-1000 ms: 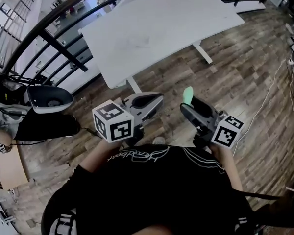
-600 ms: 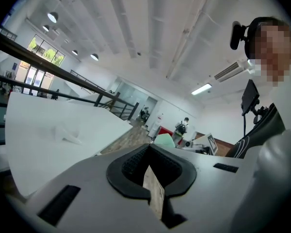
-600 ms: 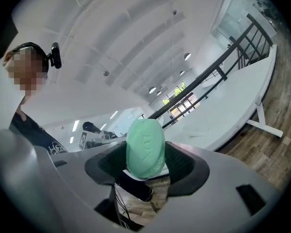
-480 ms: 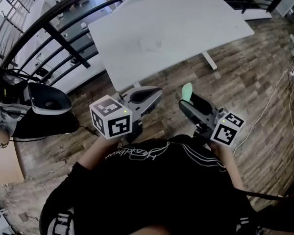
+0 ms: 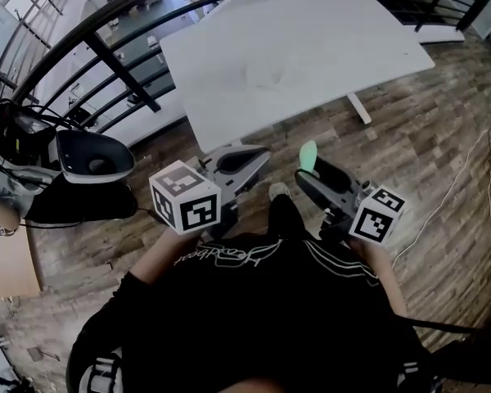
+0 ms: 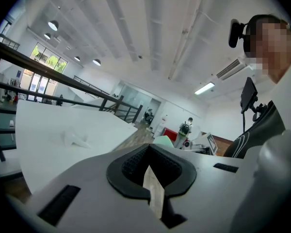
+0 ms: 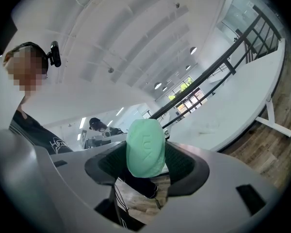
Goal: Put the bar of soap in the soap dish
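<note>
While left claw is held closed and empty over wooden floor, green soap bar is clamped in right claw, white desk ahead.

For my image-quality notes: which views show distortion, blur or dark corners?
Head view: fisheye curves the white table and railing, otherwise sharp. Right gripper view: dark round vignette, soap bar sharp. Left gripper view: same vignette, mosaic patch at upper right.

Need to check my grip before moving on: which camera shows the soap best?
The right gripper view: the soap fills the centre, clamped between the jaws, its stamped lettering visible. The head view shows only a small green tip above the right gripper; the left gripper view catches just a green sliver.
</note>
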{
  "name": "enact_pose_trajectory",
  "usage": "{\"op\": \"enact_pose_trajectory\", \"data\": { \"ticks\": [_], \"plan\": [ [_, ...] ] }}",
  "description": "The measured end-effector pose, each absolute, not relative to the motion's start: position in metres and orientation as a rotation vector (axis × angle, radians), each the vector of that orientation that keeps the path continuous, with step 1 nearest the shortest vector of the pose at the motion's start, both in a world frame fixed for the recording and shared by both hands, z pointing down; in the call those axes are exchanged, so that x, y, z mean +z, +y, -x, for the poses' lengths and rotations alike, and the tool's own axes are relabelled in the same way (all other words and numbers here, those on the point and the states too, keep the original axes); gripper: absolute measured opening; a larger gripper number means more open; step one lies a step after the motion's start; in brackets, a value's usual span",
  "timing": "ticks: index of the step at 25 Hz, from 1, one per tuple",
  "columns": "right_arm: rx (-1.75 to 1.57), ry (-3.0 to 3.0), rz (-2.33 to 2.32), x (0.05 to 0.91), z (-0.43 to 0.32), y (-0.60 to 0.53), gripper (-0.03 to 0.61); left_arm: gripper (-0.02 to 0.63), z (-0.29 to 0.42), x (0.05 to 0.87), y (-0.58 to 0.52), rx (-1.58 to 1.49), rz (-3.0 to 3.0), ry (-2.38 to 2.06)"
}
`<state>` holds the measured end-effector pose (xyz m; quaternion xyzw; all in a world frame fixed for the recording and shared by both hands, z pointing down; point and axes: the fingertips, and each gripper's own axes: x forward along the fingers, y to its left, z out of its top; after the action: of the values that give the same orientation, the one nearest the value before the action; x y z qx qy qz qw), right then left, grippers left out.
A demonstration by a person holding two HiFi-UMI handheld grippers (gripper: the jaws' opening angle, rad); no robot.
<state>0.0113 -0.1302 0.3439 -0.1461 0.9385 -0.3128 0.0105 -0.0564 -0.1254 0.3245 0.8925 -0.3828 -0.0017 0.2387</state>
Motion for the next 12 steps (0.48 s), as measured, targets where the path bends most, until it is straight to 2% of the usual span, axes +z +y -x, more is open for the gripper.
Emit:
{"op": "enact_pose_trajectory", "data": {
  "ticks": [12],
  "plan": [
    [-1.055, 2.934, 0.384, 0.365, 0.004, -0.209, 0.213, 0.009, 0.070, 0.350, -0.192, 0.007, -2.344, -1.112]
  ]
}}
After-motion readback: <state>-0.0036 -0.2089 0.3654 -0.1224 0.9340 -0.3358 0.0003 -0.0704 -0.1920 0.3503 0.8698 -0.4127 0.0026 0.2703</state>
